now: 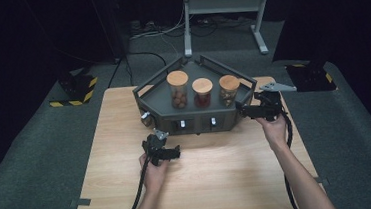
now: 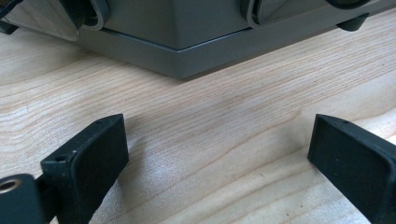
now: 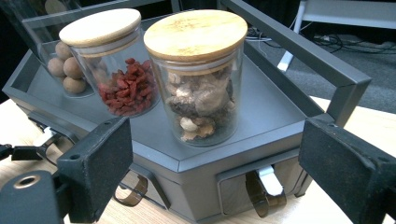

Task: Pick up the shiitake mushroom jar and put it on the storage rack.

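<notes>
You are holding the right gripper [image 1: 248, 110] at the right front corner of the dark grey, many-sided metal organiser tray [image 1: 145, 100], which is sitting toward the far side of the pale wooden table [image 1: 219, 182]. Its jaws are standing apart with nothing between the pads. In the right gripper view they are framing the nearest glass jar with a round bamboo lid [image 3: 198, 77], the one packed with brown and pale dried pieces; it is standing upright on the tray's top deck, apart from the pads. Just beside it is standing the glass jar of red berries [image 3: 112, 65], and beyond that the glass jar of round brown nuts [image 3: 63, 65]. Below the nearest jar, a small drawer front with a white pull tab [image 3: 268, 179] is facing you.

You are resting the left gripper [image 1: 170, 153] near the tray's front edge, jaws spread wide over bare wood, gripping nothing.
</notes>
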Available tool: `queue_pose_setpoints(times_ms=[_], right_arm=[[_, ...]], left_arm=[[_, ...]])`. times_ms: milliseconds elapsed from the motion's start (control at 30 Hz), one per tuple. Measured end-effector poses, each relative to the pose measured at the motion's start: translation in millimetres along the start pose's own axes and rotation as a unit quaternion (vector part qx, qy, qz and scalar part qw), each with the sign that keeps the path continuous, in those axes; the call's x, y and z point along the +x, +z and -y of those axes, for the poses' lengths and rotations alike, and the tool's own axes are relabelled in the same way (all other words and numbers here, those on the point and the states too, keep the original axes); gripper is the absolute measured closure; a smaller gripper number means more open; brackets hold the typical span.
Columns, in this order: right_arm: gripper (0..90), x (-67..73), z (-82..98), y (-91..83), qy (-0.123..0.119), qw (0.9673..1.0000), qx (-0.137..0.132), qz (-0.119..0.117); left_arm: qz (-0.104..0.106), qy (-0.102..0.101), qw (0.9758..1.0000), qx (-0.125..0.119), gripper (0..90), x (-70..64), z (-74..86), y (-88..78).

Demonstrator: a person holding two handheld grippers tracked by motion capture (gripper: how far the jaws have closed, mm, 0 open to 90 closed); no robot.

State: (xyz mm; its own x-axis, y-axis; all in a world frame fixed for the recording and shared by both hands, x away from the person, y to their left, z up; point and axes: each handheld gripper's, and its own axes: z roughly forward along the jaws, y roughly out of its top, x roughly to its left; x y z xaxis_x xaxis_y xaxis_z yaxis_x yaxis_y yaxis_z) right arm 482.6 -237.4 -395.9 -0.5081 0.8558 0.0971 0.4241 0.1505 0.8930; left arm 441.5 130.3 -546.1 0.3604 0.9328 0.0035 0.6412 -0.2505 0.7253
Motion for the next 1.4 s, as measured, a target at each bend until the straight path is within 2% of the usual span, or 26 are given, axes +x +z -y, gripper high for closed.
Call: queue_pose_setpoints(times_ms=[467, 633, 1067, 1400], right_arm=[[9.8, -1.6, 8.6, -4.3, -0.006, 1.0, -0.001, 0.008], [9.8, -3.3, 12.8, -10.2, 0.008, 0.9999, -0.013, 0.005], [9.8, -8.8, 22.3, -16.9, 0.022, 0.9997, -0.012, 0.008], [10.0, -9.1, 30.3, -17.1, 0.01, 0.9998, 0.002, 0.017]], left_arm=[[-0.002, -0.001, 1.0, 0.003, 3.5, 0.5, -0.2, 0.2], [-0.002, -0.001, 1.0, 0.003, 3.5, 0.5, -0.2, 0.2], [-0.002, -0.002, 1.0, 0.003, 3.1, 0.6, -0.2, 0.3], [-0.002, -0.001, 1.0, 0.004, 3.1, 0.7, -0.2, 0.3]])
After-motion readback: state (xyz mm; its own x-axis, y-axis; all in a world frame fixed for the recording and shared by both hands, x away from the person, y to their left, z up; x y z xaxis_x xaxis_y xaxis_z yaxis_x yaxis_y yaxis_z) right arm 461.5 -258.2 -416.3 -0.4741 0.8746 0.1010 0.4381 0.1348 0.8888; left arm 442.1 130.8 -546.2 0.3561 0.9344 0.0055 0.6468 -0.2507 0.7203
